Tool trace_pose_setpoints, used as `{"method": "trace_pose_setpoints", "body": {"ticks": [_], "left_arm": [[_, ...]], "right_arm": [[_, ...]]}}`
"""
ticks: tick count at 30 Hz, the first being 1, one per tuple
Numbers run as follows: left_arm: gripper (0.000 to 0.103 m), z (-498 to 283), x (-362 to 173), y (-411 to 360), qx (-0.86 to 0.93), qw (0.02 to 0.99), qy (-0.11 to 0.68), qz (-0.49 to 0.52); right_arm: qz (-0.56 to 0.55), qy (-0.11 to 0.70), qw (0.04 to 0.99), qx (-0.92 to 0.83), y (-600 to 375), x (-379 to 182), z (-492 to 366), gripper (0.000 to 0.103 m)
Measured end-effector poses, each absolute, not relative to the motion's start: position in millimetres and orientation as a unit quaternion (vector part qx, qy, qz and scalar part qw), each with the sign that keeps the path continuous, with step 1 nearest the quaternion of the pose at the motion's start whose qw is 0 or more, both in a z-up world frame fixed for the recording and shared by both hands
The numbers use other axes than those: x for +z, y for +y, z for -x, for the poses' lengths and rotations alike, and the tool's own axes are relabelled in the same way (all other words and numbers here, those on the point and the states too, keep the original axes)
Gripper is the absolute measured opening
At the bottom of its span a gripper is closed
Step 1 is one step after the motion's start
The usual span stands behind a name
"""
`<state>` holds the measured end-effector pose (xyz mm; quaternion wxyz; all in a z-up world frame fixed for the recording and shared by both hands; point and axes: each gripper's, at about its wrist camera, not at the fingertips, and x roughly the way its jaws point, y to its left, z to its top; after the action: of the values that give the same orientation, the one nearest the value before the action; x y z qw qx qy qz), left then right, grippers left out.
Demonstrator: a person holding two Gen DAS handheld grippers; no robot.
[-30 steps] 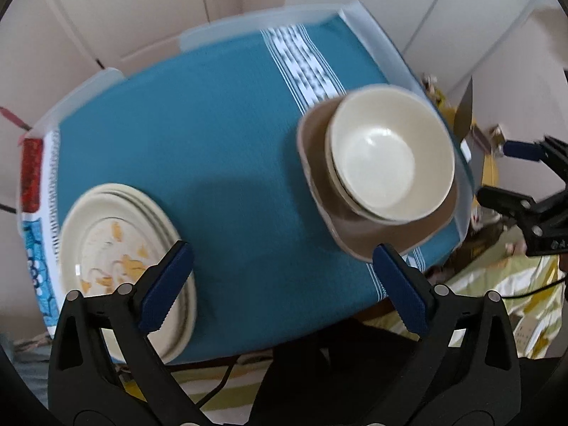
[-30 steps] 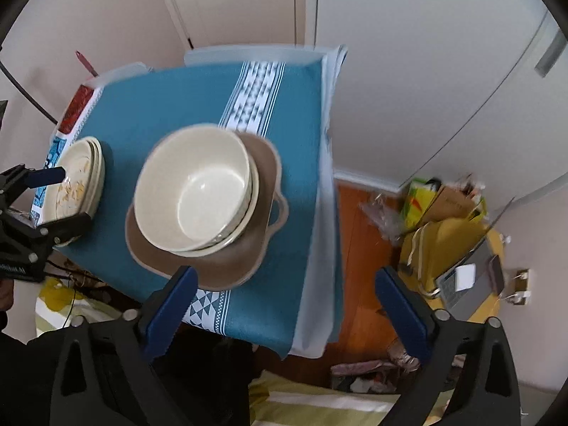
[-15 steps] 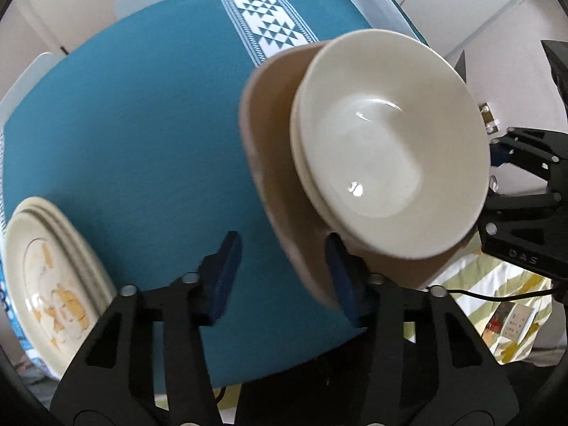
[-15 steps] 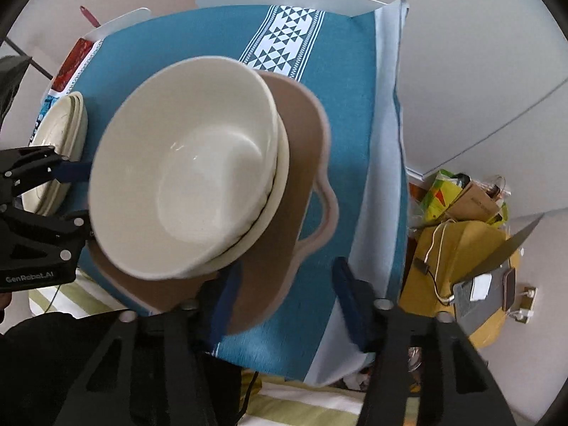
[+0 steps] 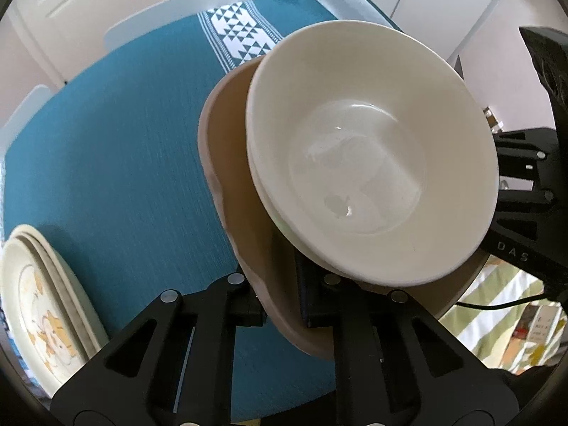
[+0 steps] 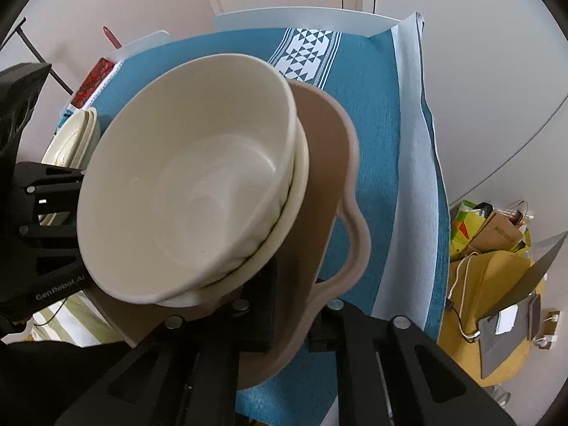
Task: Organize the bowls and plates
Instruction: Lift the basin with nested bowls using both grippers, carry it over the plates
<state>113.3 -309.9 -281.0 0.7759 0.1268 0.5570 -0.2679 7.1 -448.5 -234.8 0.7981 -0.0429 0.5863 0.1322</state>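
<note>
A brown handled plate (image 5: 230,177) lies near the front right corner of the table and carries two nested cream bowls (image 5: 372,149). My left gripper (image 5: 282,305) is shut on the plate's near left rim, one pad above it and one below. In the right wrist view the same brown plate (image 6: 326,163) and bowls (image 6: 184,195) fill the middle. My right gripper (image 6: 291,323) is shut on the plate's rim just beside its loop handle. Each gripper's black body shows at the edge of the other's view. The plate's underside is hidden.
A stack of cream patterned plates (image 5: 35,301) sits at the table's left front, also seen as the plate stack (image 6: 71,135). A teal cloth (image 5: 124,142) covers the table. Off the table's right edge, the floor holds bags (image 6: 497,227) and a yellow stool with a laptop (image 6: 504,284).
Both grippers have come down from above the table and gone from wide open to shut on opposite rims of the brown plate. The bowls now loom much closer.
</note>
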Motion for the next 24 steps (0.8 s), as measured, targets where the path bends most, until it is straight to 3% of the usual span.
{"method": "trace_pose_setpoints", "body": {"ticks": [13, 24], "left_arm": [[0.009, -109.9, -256.7, -296.0, -0.248, 0.797, 0.536, -0.125], [0.009, -113.7, -199.1, -236.7, -0.216, 0.826, 0.51, -0.104]], "right_arm": [[0.061, 0.57, 0.808, 0.139, -443.7, -219.9, -5.1, 0.011], [0.09, 0.535, 0.824, 0.162, -391.7, -162.3, -21.6, 0.011]]}}
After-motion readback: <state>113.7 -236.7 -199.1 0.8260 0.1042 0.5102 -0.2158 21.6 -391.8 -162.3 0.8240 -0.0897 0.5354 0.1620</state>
